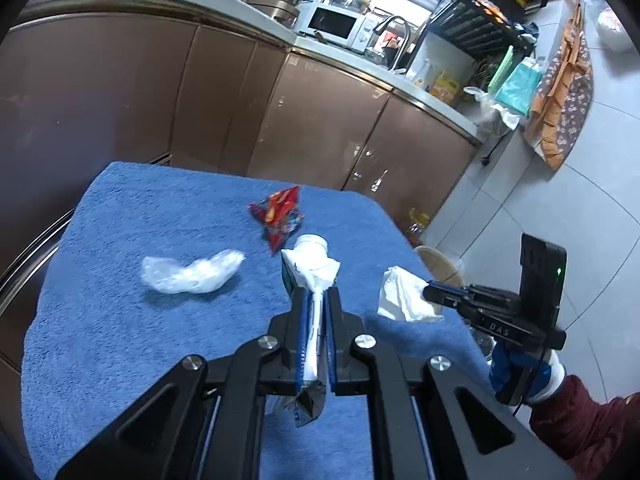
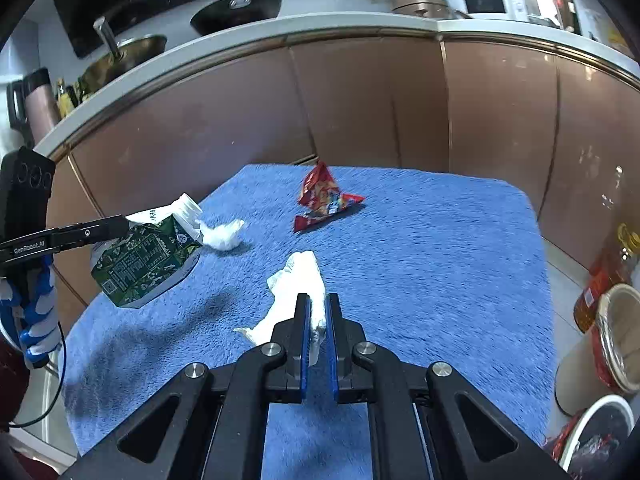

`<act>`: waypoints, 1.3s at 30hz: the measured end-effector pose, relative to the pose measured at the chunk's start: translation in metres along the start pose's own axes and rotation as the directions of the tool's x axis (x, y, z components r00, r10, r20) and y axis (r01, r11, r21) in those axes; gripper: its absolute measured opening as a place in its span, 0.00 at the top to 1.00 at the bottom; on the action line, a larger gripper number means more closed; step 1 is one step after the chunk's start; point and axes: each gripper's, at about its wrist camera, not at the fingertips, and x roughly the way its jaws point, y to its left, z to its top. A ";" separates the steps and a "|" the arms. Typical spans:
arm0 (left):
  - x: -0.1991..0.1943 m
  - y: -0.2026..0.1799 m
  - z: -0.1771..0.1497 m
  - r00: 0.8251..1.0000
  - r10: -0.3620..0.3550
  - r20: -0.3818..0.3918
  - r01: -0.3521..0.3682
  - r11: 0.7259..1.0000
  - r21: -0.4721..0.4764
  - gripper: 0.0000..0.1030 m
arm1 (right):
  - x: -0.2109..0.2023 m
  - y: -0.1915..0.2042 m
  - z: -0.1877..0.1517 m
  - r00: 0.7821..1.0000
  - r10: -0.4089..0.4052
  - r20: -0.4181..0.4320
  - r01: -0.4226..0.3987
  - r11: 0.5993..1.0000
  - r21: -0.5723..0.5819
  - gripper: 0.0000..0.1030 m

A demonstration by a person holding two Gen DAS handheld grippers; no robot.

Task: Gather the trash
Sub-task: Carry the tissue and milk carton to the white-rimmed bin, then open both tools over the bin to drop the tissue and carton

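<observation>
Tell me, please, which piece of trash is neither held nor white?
The red snack wrapper, lying on the blue towel; the other loose piece, the crumpled plastic, is white.

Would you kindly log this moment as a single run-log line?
left gripper: shut on milk carton | right gripper: shut on tissue | on blue towel: red wrapper, plastic wad

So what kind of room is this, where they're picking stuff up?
A home kitchen, most likely: a microwave and sink tap on the counter, a wok on the stove, brown cabinets beneath.
</observation>
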 end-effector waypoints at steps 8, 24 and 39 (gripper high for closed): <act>0.015 -0.043 0.013 0.997 -0.075 -0.003 0.075 0.997 0.026 0.93 | -0.041 -0.018 -0.013 0.996 -0.034 0.082 0.028 0.997 0.071 0.93; 0.162 -0.232 0.053 0.903 -0.384 -0.193 0.415 0.896 0.160 0.93 | -0.165 -0.160 -0.085 0.876 -0.468 0.118 0.393 0.833 0.389 0.93; 0.354 -0.422 -0.016 0.750 -0.441 -0.493 0.594 0.777 0.209 0.91 | -0.194 -0.267 -0.185 0.669 -0.724 -0.169 0.676 0.499 0.542 0.90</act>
